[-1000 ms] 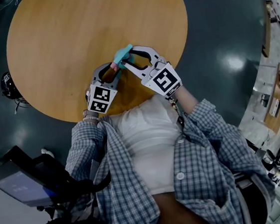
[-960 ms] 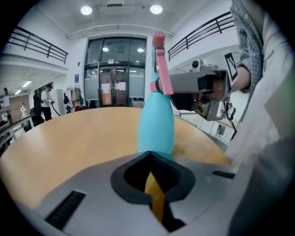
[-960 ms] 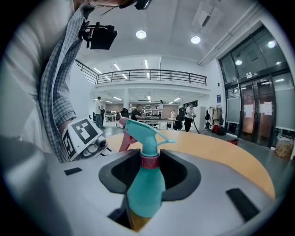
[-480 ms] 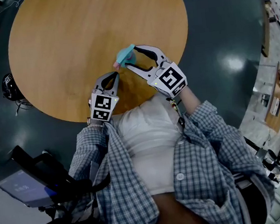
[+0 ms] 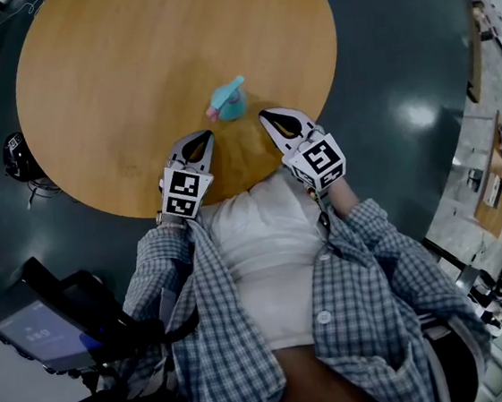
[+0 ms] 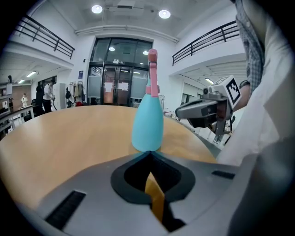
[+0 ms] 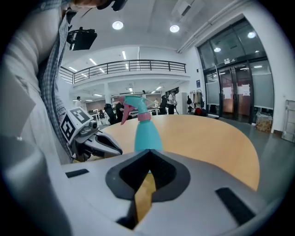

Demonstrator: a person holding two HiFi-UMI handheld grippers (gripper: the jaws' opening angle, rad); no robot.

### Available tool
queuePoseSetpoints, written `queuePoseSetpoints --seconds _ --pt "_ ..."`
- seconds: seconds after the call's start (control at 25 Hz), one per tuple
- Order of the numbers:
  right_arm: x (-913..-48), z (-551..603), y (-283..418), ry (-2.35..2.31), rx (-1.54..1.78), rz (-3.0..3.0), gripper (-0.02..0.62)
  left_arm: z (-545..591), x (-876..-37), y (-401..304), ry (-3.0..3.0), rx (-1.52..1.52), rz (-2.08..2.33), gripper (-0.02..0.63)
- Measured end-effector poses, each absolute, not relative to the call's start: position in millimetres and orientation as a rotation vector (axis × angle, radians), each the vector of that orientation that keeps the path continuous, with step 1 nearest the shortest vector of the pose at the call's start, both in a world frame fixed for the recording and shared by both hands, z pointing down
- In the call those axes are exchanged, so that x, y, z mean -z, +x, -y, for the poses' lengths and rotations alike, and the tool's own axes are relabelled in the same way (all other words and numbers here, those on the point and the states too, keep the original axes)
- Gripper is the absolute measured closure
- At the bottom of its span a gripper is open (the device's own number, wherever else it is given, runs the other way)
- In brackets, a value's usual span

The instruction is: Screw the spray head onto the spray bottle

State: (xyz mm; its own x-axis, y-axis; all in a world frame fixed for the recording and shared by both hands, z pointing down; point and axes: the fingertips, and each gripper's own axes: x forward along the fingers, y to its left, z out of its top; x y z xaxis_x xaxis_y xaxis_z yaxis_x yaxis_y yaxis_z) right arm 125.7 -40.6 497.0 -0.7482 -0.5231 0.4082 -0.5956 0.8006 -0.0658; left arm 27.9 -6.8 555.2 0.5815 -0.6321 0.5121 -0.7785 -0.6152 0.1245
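A teal spray bottle (image 5: 229,104) with its teal and pink spray head (image 5: 221,94) on top stands upright and alone on the round wooden table (image 5: 127,65). My left gripper (image 5: 208,135) rests shut and empty near the table's front edge, left of the bottle and apart from it. My right gripper (image 5: 263,113) is right of the bottle; its jaws have just closed with nothing between them. In the left gripper view the bottle (image 6: 148,124) rises just beyond my shut left gripper (image 6: 148,153). In the right gripper view the bottle (image 7: 147,133) stands ahead of my shut right gripper (image 7: 148,152).
Dark glossy floor (image 5: 397,62) surrounds the table. The person's checked shirt (image 5: 359,282) fills the lower head view, and a dark device (image 5: 40,323) sits at lower left. Benches (image 5: 499,167) with small items line the right edge. People (image 6: 47,94) stand far off by glass doors.
Both grippers were at the bottle a second ago. The left one let go first, shut and drew back. The right one then released the bottle, pulled back toward the table edge and shut.
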Motion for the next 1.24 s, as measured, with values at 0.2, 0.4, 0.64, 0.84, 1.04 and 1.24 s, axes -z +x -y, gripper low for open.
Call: queuePoseSetpoints --seconds 0.2,0.4,0.64,0.84,1.04,1.24 --pt "-498.8 37.6 121.7 0.872 -0.265 2.612 0.603 3.0 -555.8 31.3 2.492 -0.593 1.103 0.603" --pt "-498.8 36.0 117.6 0.874 -0.272 2.617 0.603 2.4 -556.6 33.3 2.502 -0.601 1.080 0.604" --pt "-502.0 38.9 120.6 0.864 -0.268 2.597 0.603 13.1 -553.5 33.4 2.475 -0.574 1.121 0.603" --pt "-503.9 39.3 119.3 0.845 -0.263 2.595 0.603 20.2 -551.2 30.9 2.460 -0.555 1.142 0.603" --pt "-505.0 41.6 118.7 0.833 -0.257 2.595 0.603 22.8 -550.8 29.8 2.460 -0.554 1.152 0.603" --pt "-505.4 39.8 115.9 0.831 -0.259 2.593 0.603 19.3 -551.8 27.4 2.450 -0.554 1.154 0.603"
